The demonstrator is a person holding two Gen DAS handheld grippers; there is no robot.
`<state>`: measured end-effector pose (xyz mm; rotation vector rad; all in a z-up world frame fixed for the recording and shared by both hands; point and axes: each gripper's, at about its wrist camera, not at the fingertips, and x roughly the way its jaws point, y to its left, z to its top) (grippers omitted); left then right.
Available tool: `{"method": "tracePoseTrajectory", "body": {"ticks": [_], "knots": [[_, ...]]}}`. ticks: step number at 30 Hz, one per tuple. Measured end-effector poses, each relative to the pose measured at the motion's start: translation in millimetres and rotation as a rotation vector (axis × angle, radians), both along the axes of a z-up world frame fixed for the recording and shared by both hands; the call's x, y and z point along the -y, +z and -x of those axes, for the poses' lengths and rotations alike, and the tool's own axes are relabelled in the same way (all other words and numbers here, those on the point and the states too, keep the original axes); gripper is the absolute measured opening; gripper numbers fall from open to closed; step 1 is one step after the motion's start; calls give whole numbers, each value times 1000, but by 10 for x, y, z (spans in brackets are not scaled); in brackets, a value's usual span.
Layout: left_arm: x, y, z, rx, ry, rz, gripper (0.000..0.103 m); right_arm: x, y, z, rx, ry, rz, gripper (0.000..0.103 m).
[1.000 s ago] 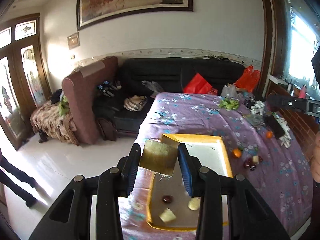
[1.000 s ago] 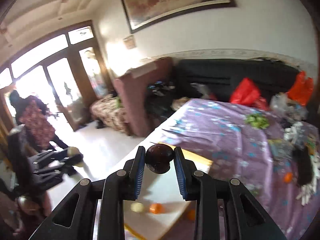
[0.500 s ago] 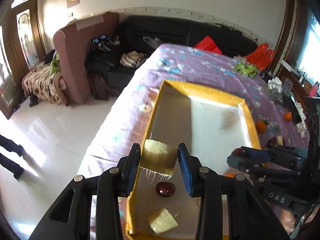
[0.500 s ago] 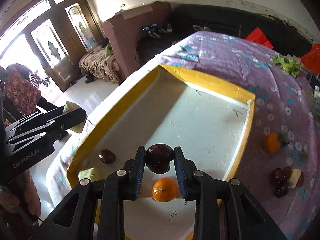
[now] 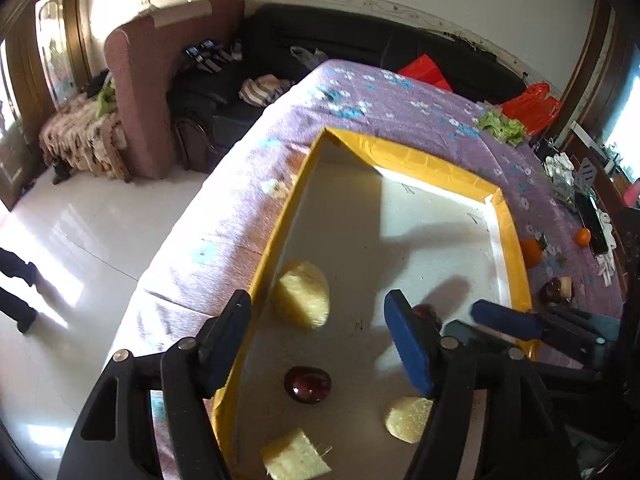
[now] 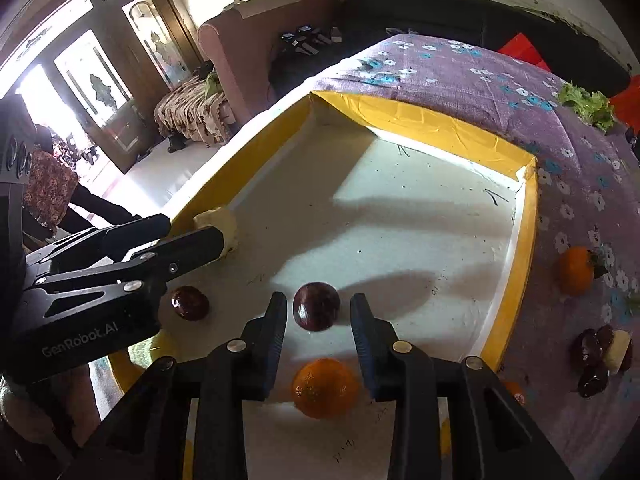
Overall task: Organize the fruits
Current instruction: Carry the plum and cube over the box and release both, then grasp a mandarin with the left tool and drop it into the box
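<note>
Inside the shallow white tray with yellow-taped walls (image 5: 516, 248), both grippers were held low. The left gripper (image 5: 318, 322) had just been opened, its jaws wide around a pale yellow pineapple chunk (image 5: 304, 300), untouched. The right gripper (image 6: 318, 314) had just been parted slightly, a dark red round plum (image 6: 316, 306) left free between its jaws, above an orange (image 6: 325, 386).

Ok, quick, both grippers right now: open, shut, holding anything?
Left gripper: open, jaws just widened; pale fruit chunk lies free between them in the tray.
Right gripper: open, just easing apart; dark round fruit between them, untouched.
</note>
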<state>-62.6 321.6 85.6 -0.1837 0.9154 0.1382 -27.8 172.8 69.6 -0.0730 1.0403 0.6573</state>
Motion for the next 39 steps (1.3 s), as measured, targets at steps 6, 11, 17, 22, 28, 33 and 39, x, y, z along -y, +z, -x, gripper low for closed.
{"method": "tracePoseTrajectory", "body": {"ticks": [6,11,17,22,28,33,39], "knots": [[200,429,304,103,-22,-10,82,536,393,60,91,-67,-54,47],[660,591,484,164,-97,-12,84,1352,576,76,156,-217,-48,54],[1289,572,518,169,-225,-93,84,2256,477,52,130,-395,-52,54],[1669,475,489,136,-291,-112,84,2666,240,6,70,-477,-65,54],[1978,365,388,126,-383,-130,84,2696,65,-55,15,-461,-125,54],[2189,159,180,69,-453,-116,79,2566,-6,-80,16,-422,-156,54],[2400,-125,-100,-2,-484,-234,74,2639,-103,-107,6,-435,-177,54]]}}
